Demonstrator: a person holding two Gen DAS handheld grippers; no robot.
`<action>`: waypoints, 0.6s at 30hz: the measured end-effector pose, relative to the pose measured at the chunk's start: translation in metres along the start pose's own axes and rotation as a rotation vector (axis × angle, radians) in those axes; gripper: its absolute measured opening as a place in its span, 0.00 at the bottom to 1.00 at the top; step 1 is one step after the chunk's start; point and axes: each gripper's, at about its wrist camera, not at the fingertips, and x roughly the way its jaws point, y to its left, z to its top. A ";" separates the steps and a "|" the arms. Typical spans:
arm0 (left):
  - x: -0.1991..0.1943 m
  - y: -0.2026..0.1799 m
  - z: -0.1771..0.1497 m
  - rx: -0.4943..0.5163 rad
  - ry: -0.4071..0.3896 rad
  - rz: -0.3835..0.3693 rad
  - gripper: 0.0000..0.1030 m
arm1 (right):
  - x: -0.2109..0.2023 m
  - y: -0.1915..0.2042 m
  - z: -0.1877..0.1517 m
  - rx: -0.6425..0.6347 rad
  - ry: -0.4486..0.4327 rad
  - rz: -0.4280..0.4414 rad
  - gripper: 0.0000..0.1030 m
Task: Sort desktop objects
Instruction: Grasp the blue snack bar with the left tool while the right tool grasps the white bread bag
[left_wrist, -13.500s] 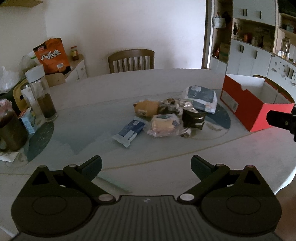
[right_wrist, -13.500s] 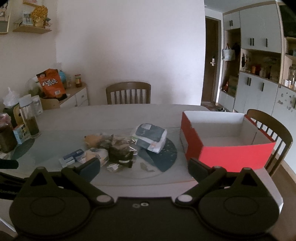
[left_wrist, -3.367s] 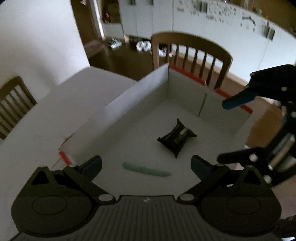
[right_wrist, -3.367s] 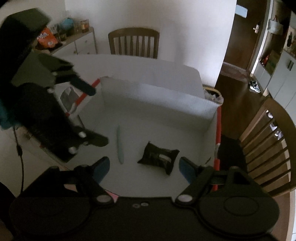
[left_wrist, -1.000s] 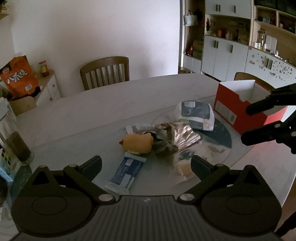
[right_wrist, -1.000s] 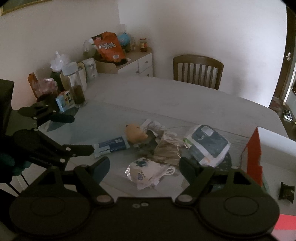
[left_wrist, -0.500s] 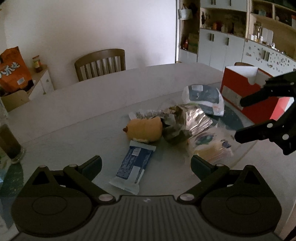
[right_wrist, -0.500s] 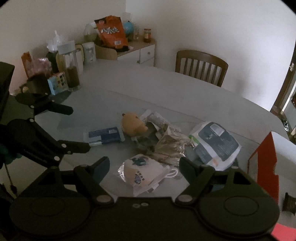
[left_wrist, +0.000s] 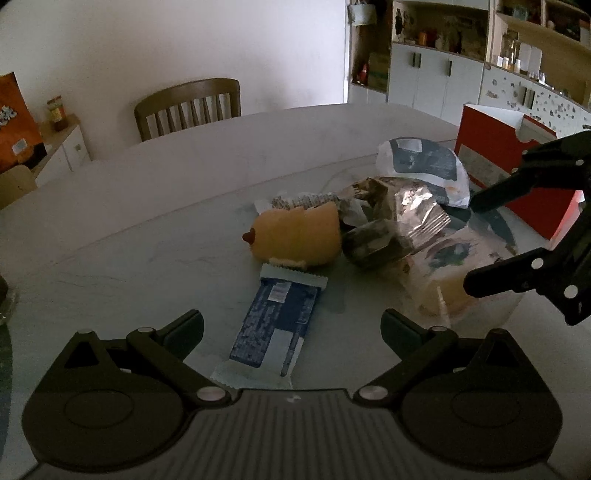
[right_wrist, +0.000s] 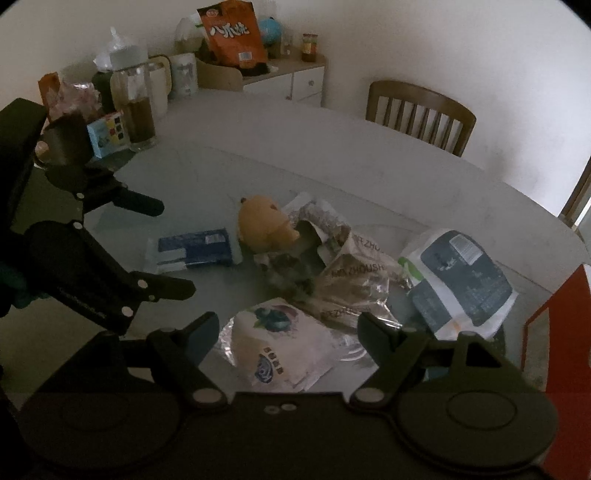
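A pile of packets lies on the glass table. My left gripper (left_wrist: 291, 332) is open just above the blue snack bar (left_wrist: 277, 314), which lies between its fingers; the bar also shows in the right wrist view (right_wrist: 192, 249). My right gripper (right_wrist: 286, 334) is open over the wrapped bread packet (right_wrist: 277, 350), also seen in the left wrist view (left_wrist: 450, 273). A yellow plush toy (left_wrist: 295, 236), a silver foil wrapper (left_wrist: 402, 210) and a white-and-dark pouch (left_wrist: 421, 166) lie behind. The red box (left_wrist: 509, 177) stands at the right.
A wooden chair (left_wrist: 188, 107) stands at the table's far side. A bottle (right_wrist: 129, 96), a small carton (right_wrist: 107, 133) and jars stand at the table's left end. An orange snack bag (right_wrist: 232, 33) sits on a side cabinet. Cupboards line the right wall.
Both grippers have moved down and closer to the pile. The blue bar now lies between my left fingers and the bread packet between my right fingers. Both stay open.
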 end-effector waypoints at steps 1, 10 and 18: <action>0.002 0.001 -0.001 -0.005 0.001 -0.004 0.99 | 0.003 -0.001 -0.001 -0.002 0.001 0.001 0.80; 0.017 0.006 -0.006 -0.021 0.006 -0.024 0.99 | 0.020 -0.005 -0.005 -0.050 0.027 0.019 0.79; 0.020 0.008 -0.008 -0.033 0.005 -0.039 0.99 | 0.008 -0.006 0.007 -0.145 0.032 0.081 0.80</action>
